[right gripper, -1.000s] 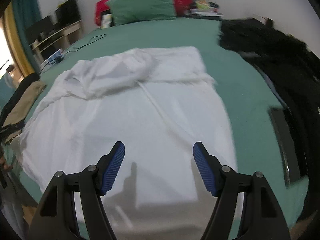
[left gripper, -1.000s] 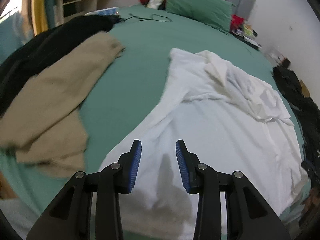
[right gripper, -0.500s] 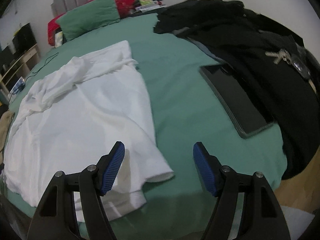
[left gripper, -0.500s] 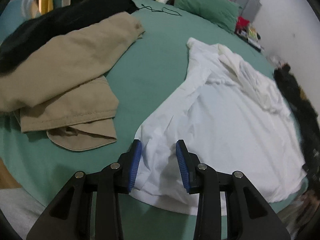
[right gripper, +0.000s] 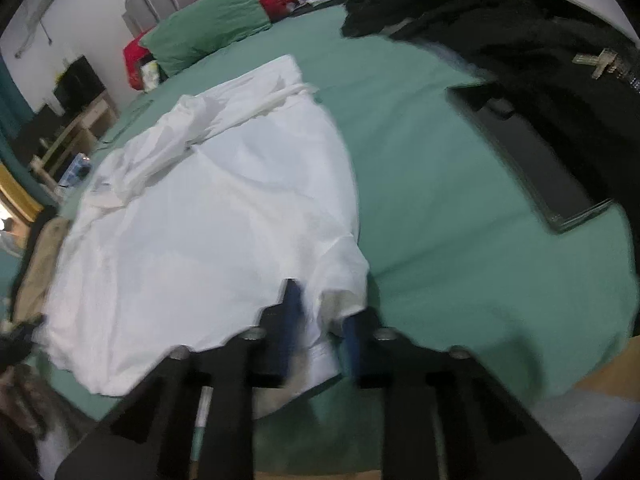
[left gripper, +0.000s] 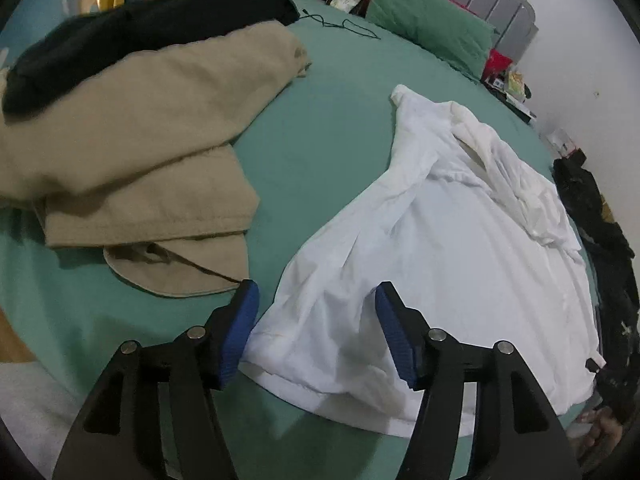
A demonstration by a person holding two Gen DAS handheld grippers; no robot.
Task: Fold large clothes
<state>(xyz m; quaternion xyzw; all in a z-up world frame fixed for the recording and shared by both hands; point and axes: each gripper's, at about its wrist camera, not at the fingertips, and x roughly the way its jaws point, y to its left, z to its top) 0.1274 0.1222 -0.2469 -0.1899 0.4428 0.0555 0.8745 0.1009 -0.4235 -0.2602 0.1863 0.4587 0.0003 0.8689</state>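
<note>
A large white shirt point(left gripper: 440, 248) lies spread on the green bed point(left gripper: 328, 144), collar end far, hem near me. My left gripper point(left gripper: 316, 320) is open, its blue pads on either side of the hem's near left corner, just above the cloth. In the right wrist view the shirt point(right gripper: 208, 208) fills the left half. My right gripper point(right gripper: 320, 316) has narrowed around the hem's near right corner, with white cloth between the blurred pads; a firm pinch is not clear.
A tan garment point(left gripper: 132, 148) and a black one point(left gripper: 132, 40) lie left of the shirt. A dark tablet point(right gripper: 532, 160) and black clothes point(right gripper: 540, 52) lie on the right. Green pillow point(left gripper: 432, 28) at the headboard. The bed's near edge is just below both grippers.
The left gripper has opened wider and come down to the hem's left corner. The right gripper has moved onto the hem's right corner and its jaws have closed in around the cloth.
</note>
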